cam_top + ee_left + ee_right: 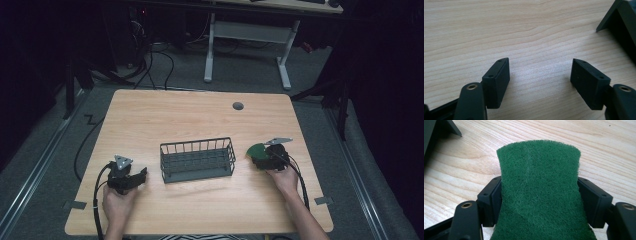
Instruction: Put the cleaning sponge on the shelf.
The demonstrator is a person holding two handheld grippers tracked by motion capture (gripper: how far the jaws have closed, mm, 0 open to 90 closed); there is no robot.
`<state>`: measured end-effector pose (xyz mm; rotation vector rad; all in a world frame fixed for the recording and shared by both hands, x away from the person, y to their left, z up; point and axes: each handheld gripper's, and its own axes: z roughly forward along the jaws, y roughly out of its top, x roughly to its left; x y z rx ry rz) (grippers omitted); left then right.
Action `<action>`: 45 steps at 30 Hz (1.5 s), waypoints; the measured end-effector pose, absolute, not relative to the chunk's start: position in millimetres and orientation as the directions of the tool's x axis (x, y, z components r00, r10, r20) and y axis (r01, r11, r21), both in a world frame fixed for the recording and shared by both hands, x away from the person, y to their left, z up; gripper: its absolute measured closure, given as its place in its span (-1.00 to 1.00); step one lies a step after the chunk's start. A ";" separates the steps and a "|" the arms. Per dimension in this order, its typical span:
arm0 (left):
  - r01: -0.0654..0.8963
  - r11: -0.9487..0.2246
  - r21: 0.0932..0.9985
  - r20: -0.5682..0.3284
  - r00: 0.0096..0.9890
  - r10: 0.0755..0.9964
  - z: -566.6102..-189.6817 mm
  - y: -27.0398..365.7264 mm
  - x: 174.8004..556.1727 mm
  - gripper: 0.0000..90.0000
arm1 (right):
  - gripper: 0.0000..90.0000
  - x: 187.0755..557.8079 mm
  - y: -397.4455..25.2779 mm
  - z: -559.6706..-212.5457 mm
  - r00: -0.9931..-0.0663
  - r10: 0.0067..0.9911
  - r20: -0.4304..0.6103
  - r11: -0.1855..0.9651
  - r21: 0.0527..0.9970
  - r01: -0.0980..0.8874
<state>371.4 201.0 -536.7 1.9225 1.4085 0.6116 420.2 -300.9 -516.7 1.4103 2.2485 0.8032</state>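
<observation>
A dark wire basket (197,159) stands in the middle of the wooden table (200,120). To its right my right gripper (260,156) is shut on a green scouring pad (257,150), which bulges up between the jaws in the right gripper view, pad (539,192). My left gripper (142,175) rests low over the table to the left of the basket, open, with bare wood between its pads (497,82). A dark corner of the basket (619,22) shows at the top right of the left gripper view.
A round grey grommet (238,106) sits in the table near its far edge. Beyond the table a white desk frame (247,40) stands on grey carpet among cables. A basket corner (439,130) lies at the upper left of the right gripper view.
</observation>
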 end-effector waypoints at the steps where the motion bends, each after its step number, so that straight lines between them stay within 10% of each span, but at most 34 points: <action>1: 0.638 -0.195 0.745 -0.015 0.308 0.951 -536.7 201.1 371.4 -0.28 | -0.35 419.5 -301.8 -515.2 -0.436 0.900 -0.002 0.336 0.640 0.691; 45: 0.638 -0.196 0.744 -0.015 0.309 0.951 -536.7 201.0 371.5 -0.29 | -0.35 414.6 -271.2 -409.1 -0.633 0.774 0.018 0.389 0.775 0.498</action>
